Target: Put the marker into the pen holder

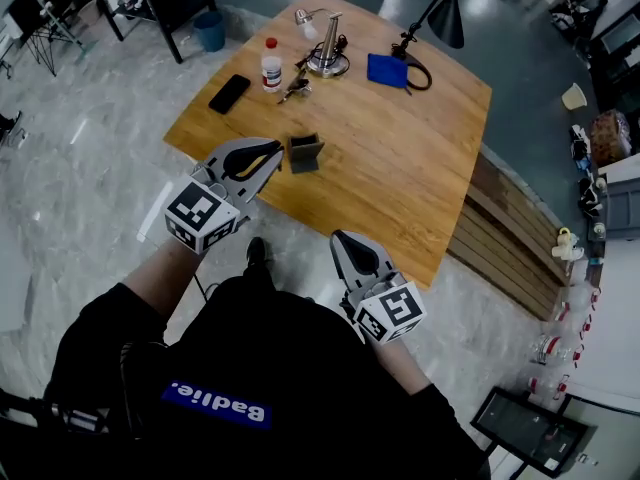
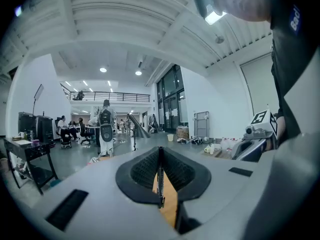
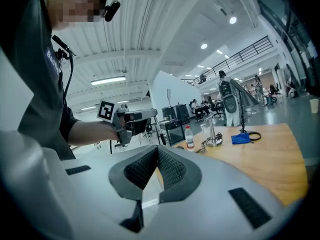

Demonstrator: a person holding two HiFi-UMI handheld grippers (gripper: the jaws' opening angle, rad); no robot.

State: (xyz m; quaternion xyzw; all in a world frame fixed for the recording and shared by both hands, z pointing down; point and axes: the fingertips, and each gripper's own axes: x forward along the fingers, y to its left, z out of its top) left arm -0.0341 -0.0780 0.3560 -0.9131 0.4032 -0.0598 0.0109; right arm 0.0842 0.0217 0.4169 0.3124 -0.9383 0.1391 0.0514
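The pen holder (image 1: pixel 305 153), a small dark grey box, stands near the front edge of the wooden table (image 1: pixel 400 168). My left gripper (image 1: pixel 272 156) hovers just left of it, tips close to its side. In the left gripper view the left gripper (image 2: pixel 160 154) has its pads pressed together with nothing between them. My right gripper (image 1: pixel 342 238) hangs off the table's front edge, below the holder. In its own view the right gripper (image 3: pixel 157 151) is shut and empty too. I cannot pick out the marker for certain; small dark items lie by the lamp base.
At the back of the table sit a black phone (image 1: pixel 230 93), a white bottle (image 1: pixel 271 66), keys (image 1: pixel 295 90), a metal lamp base (image 1: pixel 327 60), a blue cloth (image 1: pixel 387 70) and a black lamp (image 1: pixel 445 13). Wooden slats (image 1: pixel 510 238) lie on the floor to the right.
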